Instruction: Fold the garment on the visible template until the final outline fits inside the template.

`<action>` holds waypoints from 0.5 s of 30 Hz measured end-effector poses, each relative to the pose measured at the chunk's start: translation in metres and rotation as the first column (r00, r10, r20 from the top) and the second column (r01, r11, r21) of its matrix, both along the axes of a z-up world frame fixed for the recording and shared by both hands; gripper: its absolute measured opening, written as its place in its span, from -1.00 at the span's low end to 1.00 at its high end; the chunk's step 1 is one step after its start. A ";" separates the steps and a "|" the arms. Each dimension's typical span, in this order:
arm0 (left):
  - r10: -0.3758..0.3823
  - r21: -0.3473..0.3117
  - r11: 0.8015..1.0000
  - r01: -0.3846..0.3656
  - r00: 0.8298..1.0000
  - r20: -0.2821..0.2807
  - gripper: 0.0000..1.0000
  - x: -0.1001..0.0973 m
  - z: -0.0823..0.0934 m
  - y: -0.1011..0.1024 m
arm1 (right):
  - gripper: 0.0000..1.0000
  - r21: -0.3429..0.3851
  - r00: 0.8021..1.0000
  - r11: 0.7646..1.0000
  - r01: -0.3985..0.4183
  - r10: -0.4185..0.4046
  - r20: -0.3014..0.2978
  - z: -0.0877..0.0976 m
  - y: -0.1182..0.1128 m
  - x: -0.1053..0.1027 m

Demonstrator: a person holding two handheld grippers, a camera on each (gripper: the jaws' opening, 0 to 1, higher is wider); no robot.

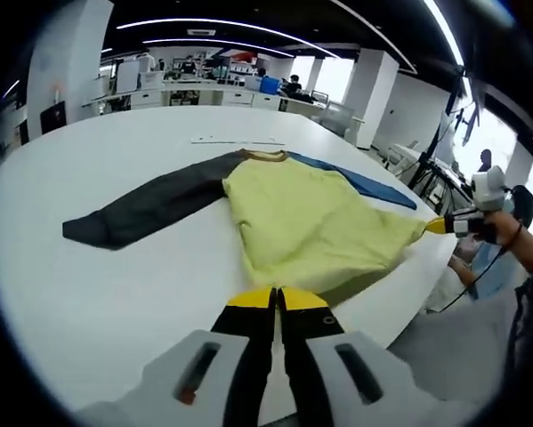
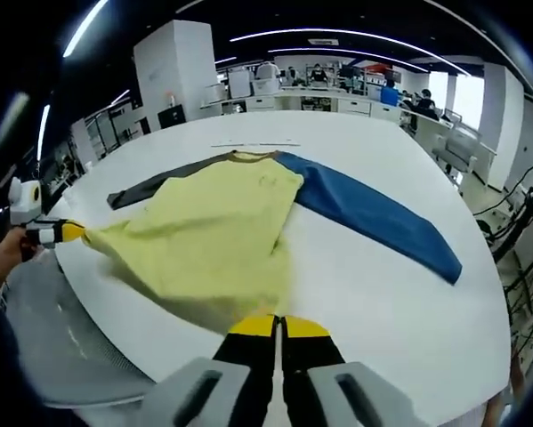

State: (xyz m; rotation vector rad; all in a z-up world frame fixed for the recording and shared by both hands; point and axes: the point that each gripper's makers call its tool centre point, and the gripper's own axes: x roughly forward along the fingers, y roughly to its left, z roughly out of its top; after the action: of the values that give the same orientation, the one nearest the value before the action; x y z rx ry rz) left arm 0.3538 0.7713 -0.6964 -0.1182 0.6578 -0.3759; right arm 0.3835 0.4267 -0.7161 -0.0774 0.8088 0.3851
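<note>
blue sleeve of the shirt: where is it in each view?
Left gripper view: blue sleeve sits right of centre, a thin strip along the far edge of the yellow body.
Right gripper view: blue sleeve runs from centre to the right, across the white table.
Shared landmark: the brown collar.

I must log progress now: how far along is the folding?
Done: the shirt lies flat on the white table, dark sleeve and blue sleeve both spread out. In hand: left gripper and right gripper each pinch a hem corner. Left: every fold.
</note>
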 end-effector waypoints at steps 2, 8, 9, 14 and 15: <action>-0.005 0.018 1.000 0.004 1.000 0.007 -1.00 -0.003 0.002 -0.001 | -1.00 -0.002 1.000 1.000 0.007 -0.007 0.002 0.001 -0.001 -0.004; -0.011 0.056 0.998 0.011 1.000 0.009 -1.00 -0.011 0.003 -0.003 | -1.00 0.002 1.000 1.000 0.021 -0.021 -0.016 -0.002 -0.002 -0.016; -0.010 0.055 0.998 0.010 1.000 0.011 -1.00 -0.012 0.004 -0.003 | -1.00 0.002 1.000 1.000 0.024 -0.024 -0.017 -0.002 -0.002 -0.018; -0.003 0.083 0.997 0.001 1.000 0.022 -1.00 -0.014 0.008 0.002 | -1.00 -0.006 0.999 0.999 0.050 -0.050 -0.013 -0.003 -0.004 -0.023; 0.004 0.088 0.996 -0.005 1.000 0.016 -1.00 -0.015 0.005 0.005 | -1.00 -0.025 0.999 0.999 0.045 -0.045 -0.013 -0.006 -0.005 -0.024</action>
State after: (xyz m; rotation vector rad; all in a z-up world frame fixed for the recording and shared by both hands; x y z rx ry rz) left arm 0.3389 0.7768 -0.6912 -0.0331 0.6572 -0.3427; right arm 0.3592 0.4217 -0.7222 -0.0792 0.8278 0.3337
